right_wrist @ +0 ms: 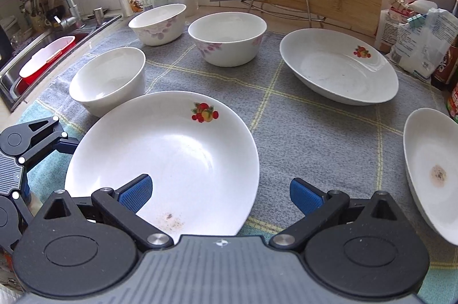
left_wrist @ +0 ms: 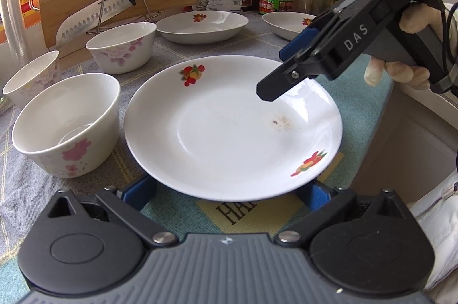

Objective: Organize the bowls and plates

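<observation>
Left gripper (left_wrist: 229,193) open, pads straddling near rim of fruit-print plate (left_wrist: 229,129) on cloth. Right gripper (right_wrist: 220,193) open over plate's right edge. Left nearer, plate dead ahead.

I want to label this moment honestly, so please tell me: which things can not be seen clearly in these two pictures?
- Left gripper: in the left wrist view the near plate hides its fingertips.
- Rightmost plate: cut off by the right wrist view's edge.
- Right gripper: in the left wrist view, seen side-on, so the jaw opening cannot be judged there.
- Jar label: too small to read.
</observation>
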The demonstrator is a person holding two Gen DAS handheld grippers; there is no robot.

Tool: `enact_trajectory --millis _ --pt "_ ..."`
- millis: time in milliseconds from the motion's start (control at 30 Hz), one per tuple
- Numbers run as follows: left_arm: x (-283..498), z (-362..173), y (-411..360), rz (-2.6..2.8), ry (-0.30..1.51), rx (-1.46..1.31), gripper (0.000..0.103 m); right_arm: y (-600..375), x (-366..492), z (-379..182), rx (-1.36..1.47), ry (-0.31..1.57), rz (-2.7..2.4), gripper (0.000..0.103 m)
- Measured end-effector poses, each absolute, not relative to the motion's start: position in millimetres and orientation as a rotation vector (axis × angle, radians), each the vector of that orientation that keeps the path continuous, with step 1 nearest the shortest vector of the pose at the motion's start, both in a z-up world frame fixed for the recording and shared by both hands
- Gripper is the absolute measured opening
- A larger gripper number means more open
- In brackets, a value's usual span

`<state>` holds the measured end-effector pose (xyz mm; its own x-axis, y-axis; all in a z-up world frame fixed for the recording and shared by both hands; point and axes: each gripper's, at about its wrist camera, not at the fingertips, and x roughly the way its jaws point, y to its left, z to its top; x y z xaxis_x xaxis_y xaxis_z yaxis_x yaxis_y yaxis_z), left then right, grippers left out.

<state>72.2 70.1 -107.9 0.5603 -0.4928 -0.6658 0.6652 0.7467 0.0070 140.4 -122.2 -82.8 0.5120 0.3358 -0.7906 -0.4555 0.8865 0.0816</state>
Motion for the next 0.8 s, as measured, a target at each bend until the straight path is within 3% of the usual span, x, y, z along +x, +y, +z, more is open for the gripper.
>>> enact_trajectory --millis 800 --pt "82 -106 69 -0.764 0.708 0.317 0.103 -96 164 -99 -0.204 1.072 0.567 0.103"
